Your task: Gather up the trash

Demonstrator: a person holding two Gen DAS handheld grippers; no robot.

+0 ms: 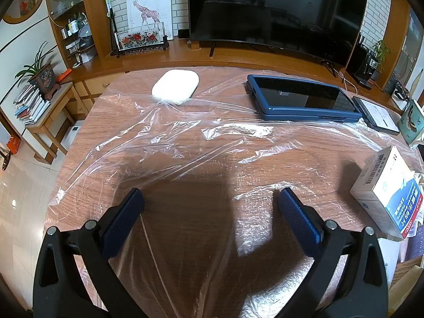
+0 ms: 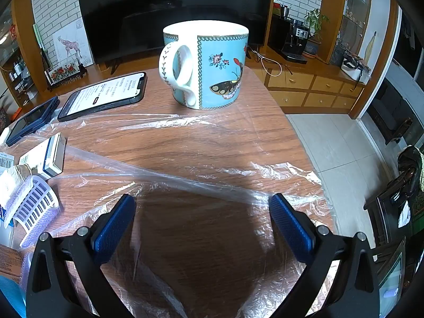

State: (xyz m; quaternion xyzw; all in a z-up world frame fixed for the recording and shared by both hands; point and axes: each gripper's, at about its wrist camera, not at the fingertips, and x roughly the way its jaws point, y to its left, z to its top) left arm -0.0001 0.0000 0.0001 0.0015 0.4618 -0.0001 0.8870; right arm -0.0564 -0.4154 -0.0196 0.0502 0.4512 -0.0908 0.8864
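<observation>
A clear, wrinkled plastic sheet (image 1: 185, 143) lies spread over the brown wooden table (image 1: 304, 153). My left gripper (image 1: 210, 197) hovers over its near part, jaws wide open, nothing between the blue pads. A white and blue cardboard box (image 1: 387, 193) lies to its right. In the right wrist view the same plastic sheet (image 2: 212, 180) covers the table (image 2: 212, 143), and my right gripper (image 2: 202, 204) stands open above it, empty. At that view's left edge lie small boxes (image 2: 45, 156) and a white slotted plastic piece (image 2: 34, 206) on bubble wrap.
A white oval case (image 1: 176, 86), a blue-cased tablet (image 1: 302, 98) and a lit phone (image 2: 106, 95) lie on the table's far side. A blue butterfly mug (image 2: 206, 63) stands at the far right corner. A television (image 1: 275, 13) stands behind; tiled floor (image 2: 339, 153) lies beyond the right edge.
</observation>
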